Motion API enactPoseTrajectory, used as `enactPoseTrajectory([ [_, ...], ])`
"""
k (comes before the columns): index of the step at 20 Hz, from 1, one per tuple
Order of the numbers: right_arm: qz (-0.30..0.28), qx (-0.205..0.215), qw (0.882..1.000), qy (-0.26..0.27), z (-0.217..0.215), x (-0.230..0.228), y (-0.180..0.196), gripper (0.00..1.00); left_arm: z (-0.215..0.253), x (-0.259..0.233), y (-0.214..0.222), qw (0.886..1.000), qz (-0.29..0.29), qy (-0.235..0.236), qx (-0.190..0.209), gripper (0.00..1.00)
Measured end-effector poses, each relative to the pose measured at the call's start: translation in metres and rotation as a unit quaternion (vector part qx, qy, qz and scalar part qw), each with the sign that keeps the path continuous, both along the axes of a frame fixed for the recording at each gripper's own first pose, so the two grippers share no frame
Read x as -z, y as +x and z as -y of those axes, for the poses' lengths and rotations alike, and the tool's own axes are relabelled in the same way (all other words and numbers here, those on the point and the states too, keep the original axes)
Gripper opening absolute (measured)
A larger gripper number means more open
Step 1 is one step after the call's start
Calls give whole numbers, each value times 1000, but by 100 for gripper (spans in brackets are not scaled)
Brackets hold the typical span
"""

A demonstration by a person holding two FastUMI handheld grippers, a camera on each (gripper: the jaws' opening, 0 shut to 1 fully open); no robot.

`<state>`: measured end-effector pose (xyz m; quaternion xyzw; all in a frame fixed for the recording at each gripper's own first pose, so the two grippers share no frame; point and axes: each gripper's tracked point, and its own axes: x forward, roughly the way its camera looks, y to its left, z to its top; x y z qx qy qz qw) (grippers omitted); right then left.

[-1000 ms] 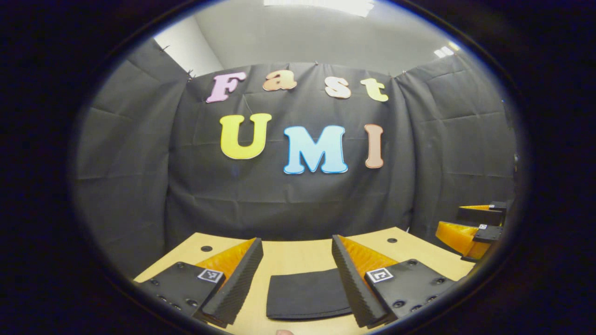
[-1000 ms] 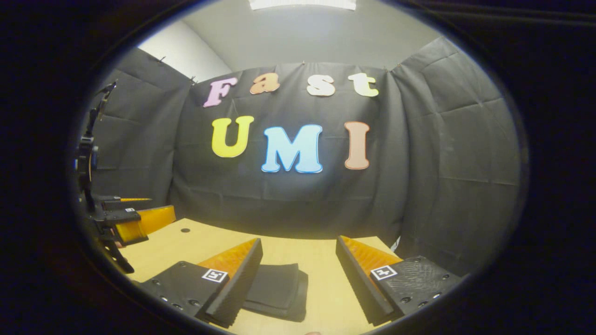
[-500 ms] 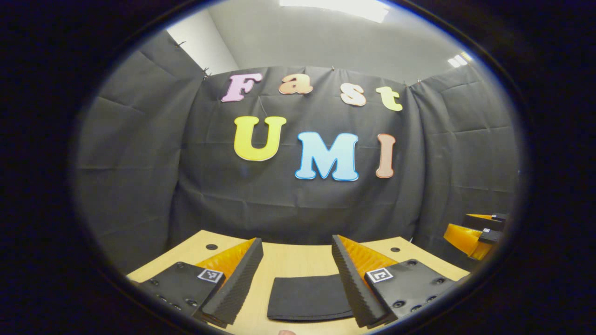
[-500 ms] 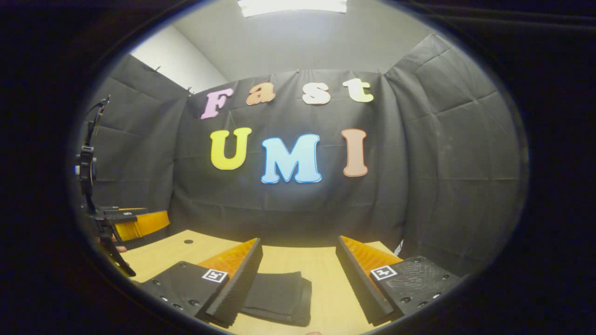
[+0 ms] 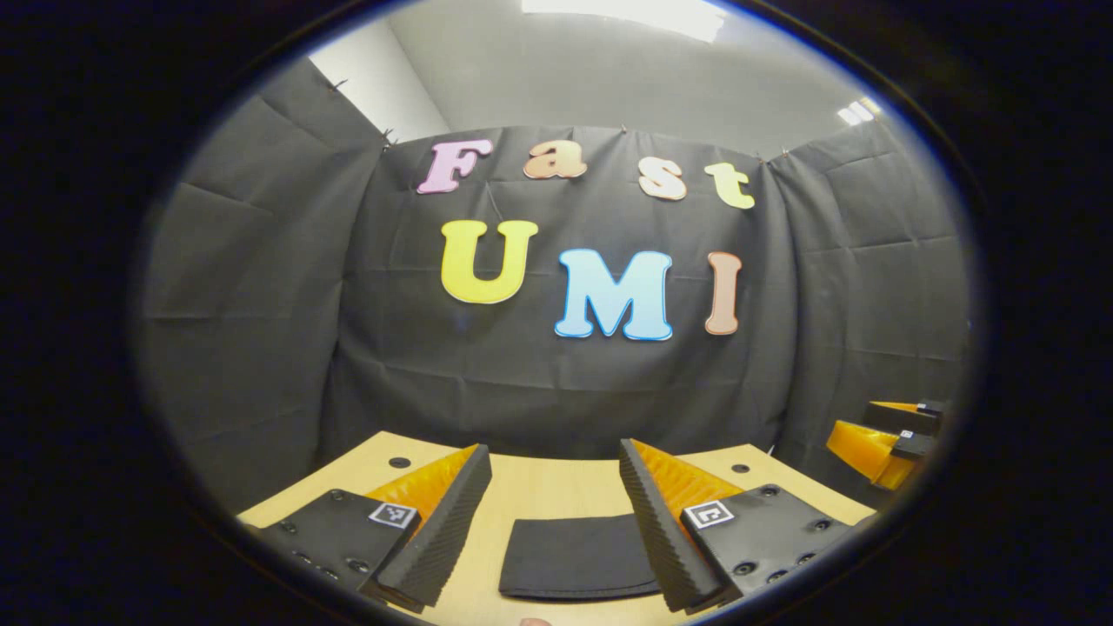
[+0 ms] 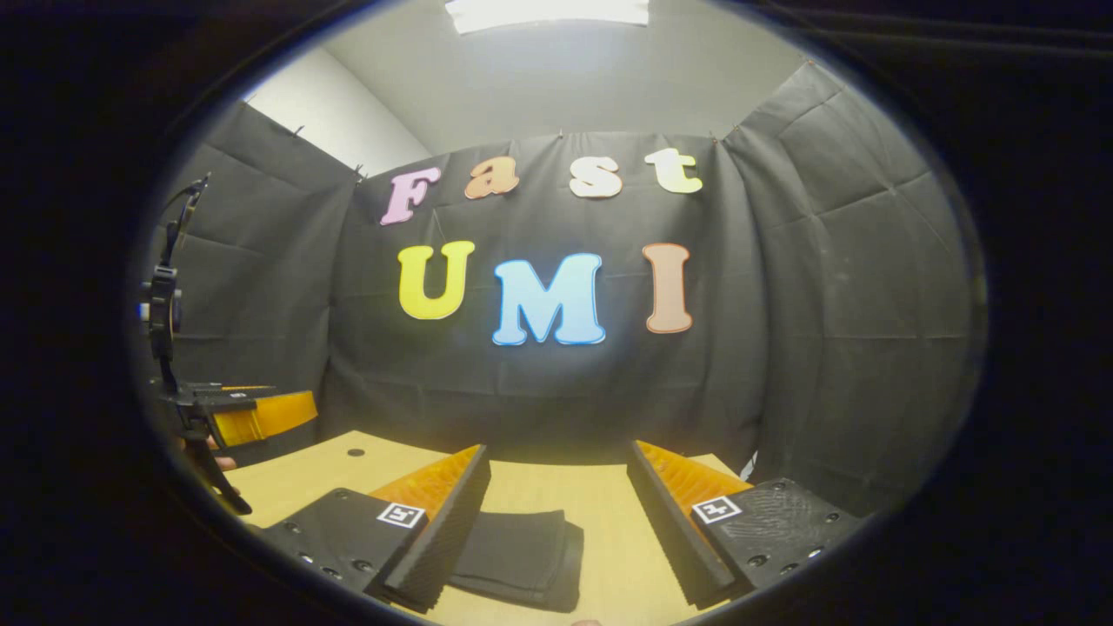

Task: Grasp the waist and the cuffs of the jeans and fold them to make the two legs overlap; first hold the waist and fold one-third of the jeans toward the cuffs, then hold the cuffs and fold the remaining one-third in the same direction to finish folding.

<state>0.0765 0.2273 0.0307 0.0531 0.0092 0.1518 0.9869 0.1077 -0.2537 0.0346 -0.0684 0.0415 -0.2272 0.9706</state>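
We find both hand-held grippers spread wide, holding nothing — left hand-held gripper (image 5: pixel 555 530), right hand-held gripper (image 6: pixel 558 530). The folded jeans (image 5: pixel 578 567) lie flat on the tabletop (image 5: pixel 556 487) between the fingers.

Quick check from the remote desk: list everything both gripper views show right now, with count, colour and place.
Folded dark fabric bundle, presumably the jeans: one, black-looking, flat on the table between the left gripper's fingers; in the right gripper view beside that gripper's left finger.
Light wooden table: one, pale tan, small dark holes near its far corners.
Black cloth wall: surrounds the booth behind the table.
Ceiling light: one, white, overhead.
Left gripper: open, above the table; also at the left edge of the right gripper view.
Right gripper: open, holding nothing; also at the right edge of the left gripper view.
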Motion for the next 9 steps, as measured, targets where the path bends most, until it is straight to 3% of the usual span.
enactPoseTrajectory([
  [9,1,7,1000,6,4,0,-2,95,1,0,-5,1000,8,7,6,100],
])
